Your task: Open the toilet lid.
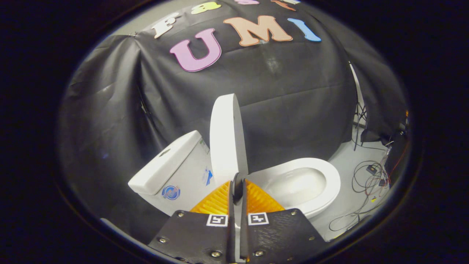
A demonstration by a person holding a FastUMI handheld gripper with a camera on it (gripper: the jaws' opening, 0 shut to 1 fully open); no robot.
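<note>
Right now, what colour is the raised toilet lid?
White, plain, no pattern. The toilet lid stands upright in the gripper view, just ahead of the gripper, whose fingers are nearly closed.

You are working in a staged recording booth, not a real bathroom: beyond your gripper [238, 183], whose fingers stand nearly together around the lower edge of the raised toilet lid [224, 137], black cloth [293, 95] hangs in folds as the wall behind the toilet [293, 183]. To the right of the bowl, loose cables [366, 183] trail across the pale floor [344, 161] beside a stand's thin legs [361, 117].
</note>
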